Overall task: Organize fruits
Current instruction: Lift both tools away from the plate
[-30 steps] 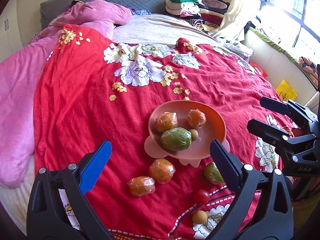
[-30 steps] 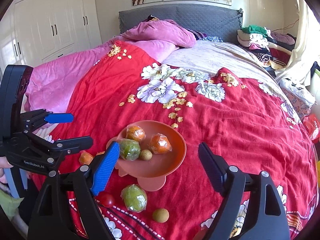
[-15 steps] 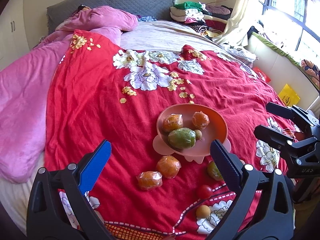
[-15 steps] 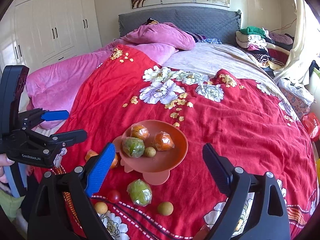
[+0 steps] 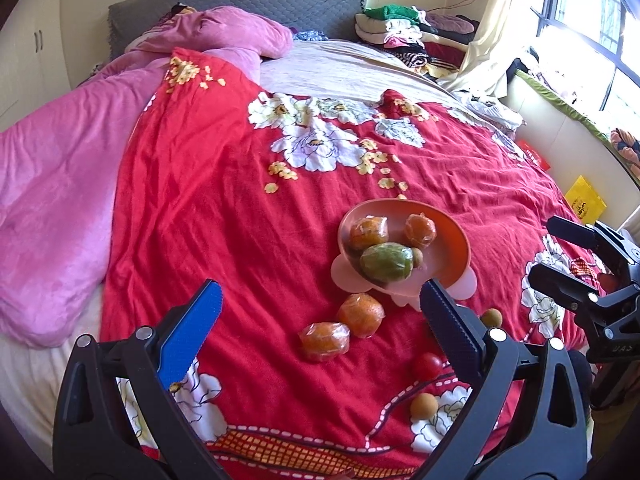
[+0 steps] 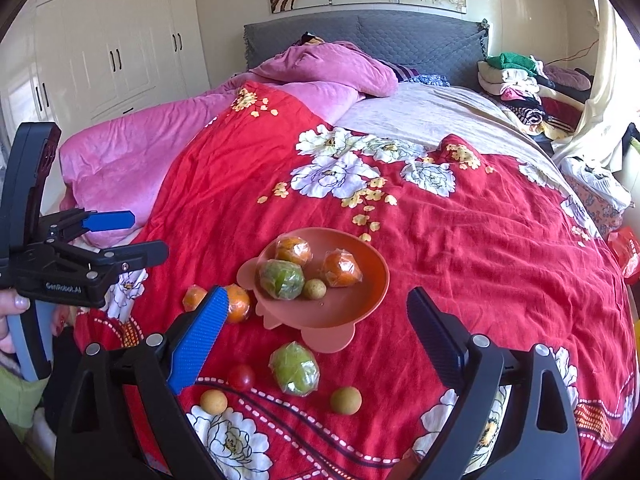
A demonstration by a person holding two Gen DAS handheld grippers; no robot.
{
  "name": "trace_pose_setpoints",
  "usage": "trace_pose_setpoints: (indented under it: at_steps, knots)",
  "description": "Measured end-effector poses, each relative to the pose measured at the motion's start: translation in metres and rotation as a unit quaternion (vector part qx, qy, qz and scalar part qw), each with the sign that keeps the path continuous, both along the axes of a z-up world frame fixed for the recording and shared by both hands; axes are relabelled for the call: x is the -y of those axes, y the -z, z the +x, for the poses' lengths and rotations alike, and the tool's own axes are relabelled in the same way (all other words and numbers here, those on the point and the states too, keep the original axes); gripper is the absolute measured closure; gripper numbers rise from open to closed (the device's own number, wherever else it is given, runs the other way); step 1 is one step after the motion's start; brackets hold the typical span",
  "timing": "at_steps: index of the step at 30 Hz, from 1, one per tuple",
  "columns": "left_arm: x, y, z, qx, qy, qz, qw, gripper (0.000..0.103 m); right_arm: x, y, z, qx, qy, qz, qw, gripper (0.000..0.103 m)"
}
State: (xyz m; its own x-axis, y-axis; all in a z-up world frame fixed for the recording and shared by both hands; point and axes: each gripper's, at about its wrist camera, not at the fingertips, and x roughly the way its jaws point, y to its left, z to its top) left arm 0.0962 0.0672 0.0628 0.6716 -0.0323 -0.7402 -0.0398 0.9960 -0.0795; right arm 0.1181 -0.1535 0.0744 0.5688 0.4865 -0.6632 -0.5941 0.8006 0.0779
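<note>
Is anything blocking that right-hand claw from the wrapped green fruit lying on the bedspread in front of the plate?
Nothing visible. The right gripper stands open above the wrapped green fruit, with only bare red bedspread around it. The plate lies just beyond.
</note>
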Motion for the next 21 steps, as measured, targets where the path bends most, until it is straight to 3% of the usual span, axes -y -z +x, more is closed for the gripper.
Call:
trace_pose_setpoints:
  at_steps: [21]
  knots:
    - [-0.008,0.019,-0.018,-0.024,-0.005,0.005,0.9997,0.010,-0.004,0.018,-0.018,-0.022,-0.014,-0.009,1.000,0.012]
